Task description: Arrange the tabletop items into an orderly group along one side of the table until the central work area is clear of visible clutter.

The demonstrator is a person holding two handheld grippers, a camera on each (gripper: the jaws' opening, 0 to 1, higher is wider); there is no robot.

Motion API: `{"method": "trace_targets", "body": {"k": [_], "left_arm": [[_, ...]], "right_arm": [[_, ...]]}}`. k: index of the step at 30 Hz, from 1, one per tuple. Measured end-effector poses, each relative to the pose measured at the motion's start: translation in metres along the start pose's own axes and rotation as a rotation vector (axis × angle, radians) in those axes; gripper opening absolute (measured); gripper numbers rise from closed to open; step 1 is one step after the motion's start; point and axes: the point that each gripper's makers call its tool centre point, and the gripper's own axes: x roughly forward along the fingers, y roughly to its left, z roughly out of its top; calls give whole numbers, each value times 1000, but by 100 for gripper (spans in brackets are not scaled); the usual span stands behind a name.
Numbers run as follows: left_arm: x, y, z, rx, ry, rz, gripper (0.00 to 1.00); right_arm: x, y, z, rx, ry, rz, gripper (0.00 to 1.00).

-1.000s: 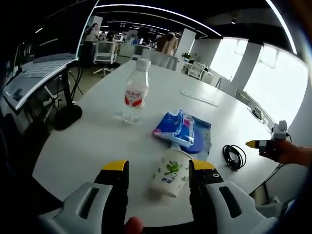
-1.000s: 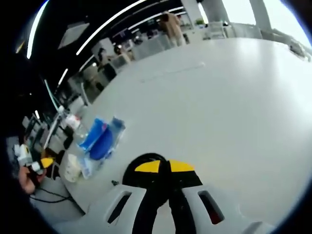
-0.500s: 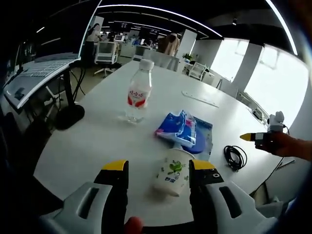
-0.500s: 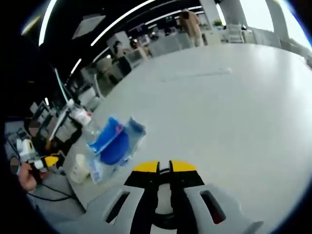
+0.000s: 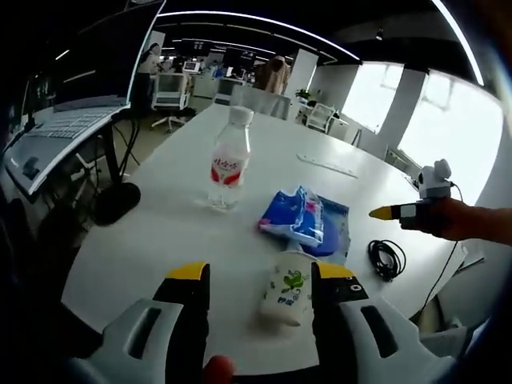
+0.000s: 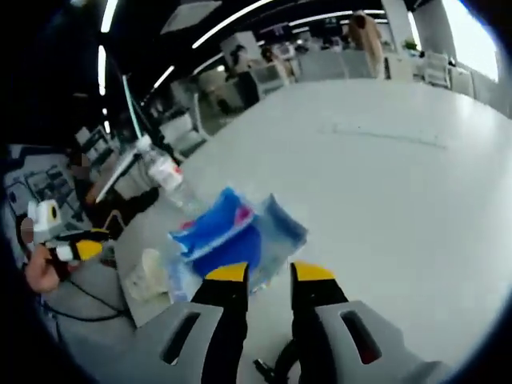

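The paper cup point(image 5: 289, 286) lies tipped between the left gripper point(image 5: 260, 276)'s wide-apart jaws at 6 o'clock, untouched. It looks light and crushable, so I judge a gentle hold across its mid-wall is best. The blue packet point(image 5: 294, 214) sits just beyond, the water bottle point(image 5: 228, 160) at 11 o'clock, the coiled cable point(image 5: 385, 258) at 3. The right gripper point(image 6: 262, 272), jaws narrowly parted and holding nothing, faces the soft packet.

Your left gripper view: low over bench point(image 5: 160, 208) edge | right gripper view: opposite side, closer | shared: blue pack point(image 5: 294, 212) point(image 6: 220, 240), cup point(image 5: 288, 286) point(image 6: 150, 272)
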Motion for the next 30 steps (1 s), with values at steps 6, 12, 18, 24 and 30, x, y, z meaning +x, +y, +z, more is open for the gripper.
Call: {"method": "trace_targets", "body": {"k": [6,12,18,24,30], "left_arm": [[1,-5,-1,6,4,-18,51],[2,-12,-3,11,11,-36,51],[1,-13,-4,-5,8,-39,50],[0,-9,-6,-18,6,-33,51],[-2,-9,-9,-28,10,-33,51]], "right_arm": [[30,16,11,-72,51,35,19],[53,27,22,-106,77,52,19],[67,32,31,-133,92,58,18],[83,25,37,-152,110,39,17],[96,24,43,-182,127,36,17]]}}
